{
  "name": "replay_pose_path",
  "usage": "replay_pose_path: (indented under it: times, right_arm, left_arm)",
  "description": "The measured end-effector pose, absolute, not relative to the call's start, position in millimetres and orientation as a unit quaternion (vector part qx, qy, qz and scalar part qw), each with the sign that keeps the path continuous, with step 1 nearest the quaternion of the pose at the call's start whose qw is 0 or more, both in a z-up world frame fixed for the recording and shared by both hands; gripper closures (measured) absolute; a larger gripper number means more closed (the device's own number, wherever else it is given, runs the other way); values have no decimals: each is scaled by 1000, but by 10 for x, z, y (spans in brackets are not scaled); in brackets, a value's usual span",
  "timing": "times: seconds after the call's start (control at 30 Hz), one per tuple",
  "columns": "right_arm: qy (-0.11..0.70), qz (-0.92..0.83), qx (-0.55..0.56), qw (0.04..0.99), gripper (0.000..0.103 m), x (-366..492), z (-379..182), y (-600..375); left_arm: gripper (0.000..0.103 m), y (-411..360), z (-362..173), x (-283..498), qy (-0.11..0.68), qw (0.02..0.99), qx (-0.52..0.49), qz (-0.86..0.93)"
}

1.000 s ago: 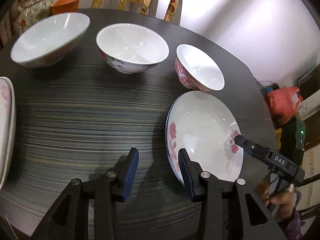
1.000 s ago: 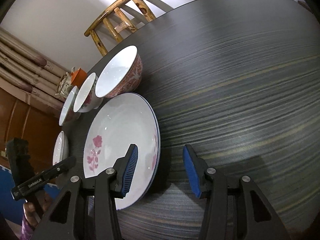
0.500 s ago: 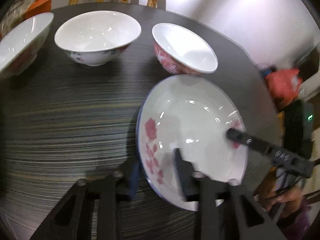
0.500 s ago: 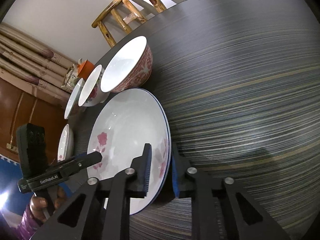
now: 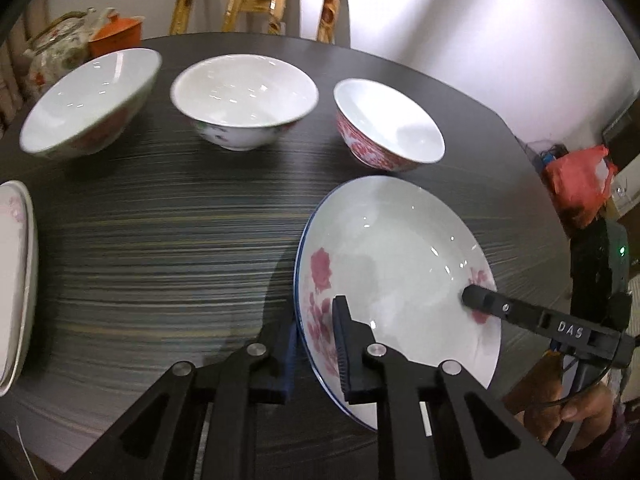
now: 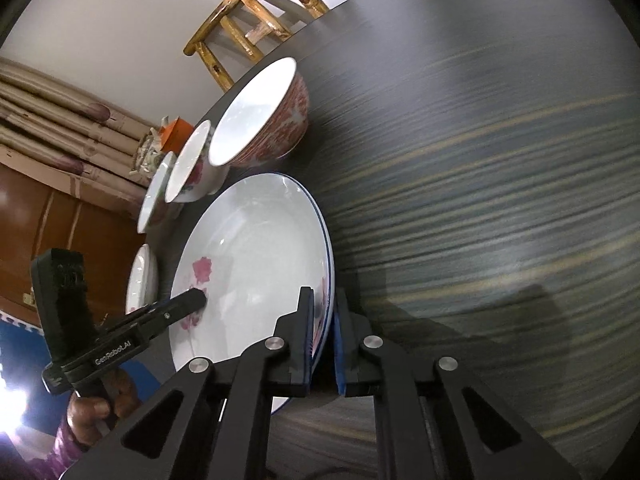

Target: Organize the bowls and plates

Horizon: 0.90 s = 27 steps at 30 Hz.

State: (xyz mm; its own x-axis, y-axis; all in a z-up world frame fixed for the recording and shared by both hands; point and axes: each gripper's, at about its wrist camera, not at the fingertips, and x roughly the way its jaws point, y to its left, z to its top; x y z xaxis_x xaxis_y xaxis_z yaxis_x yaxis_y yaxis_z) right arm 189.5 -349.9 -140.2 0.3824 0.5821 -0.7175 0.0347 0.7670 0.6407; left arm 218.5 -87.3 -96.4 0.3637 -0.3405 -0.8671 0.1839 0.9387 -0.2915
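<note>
A white plate with red flowers and a blue rim is held tilted above the dark table. My left gripper is shut on its near-left rim. My right gripper is shut on the opposite rim of the same plate; it shows in the left wrist view as a black finger on the plate's right edge. Three bowls stand in a row behind: a wide white one, a white one and a red-patterned one.
Stacked white plates lie at the table's left edge. A teapot and an orange cup stand at the far left. A wooden chair is behind the table. A red bag is on the right.
Both grippers closed on opposite rims of the flowered plate, and it has come up tilted off the table. The left wrist view shifted right, then back a little.
</note>
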Motion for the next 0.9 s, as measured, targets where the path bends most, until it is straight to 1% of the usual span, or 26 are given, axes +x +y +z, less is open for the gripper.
replay_pose_path:
  times: [0.5, 0.9]
  right_arm:
    - [544, 229, 276, 759, 92, 1836, -1278, -2797]
    - [559, 276, 254, 740, 92, 1946, -1147, -2071]
  left_arm:
    - [87, -71, -821, 1802, 524, 836, -124, -101]
    - [87, 715, -623, 1585, 490, 856, -159, -45]
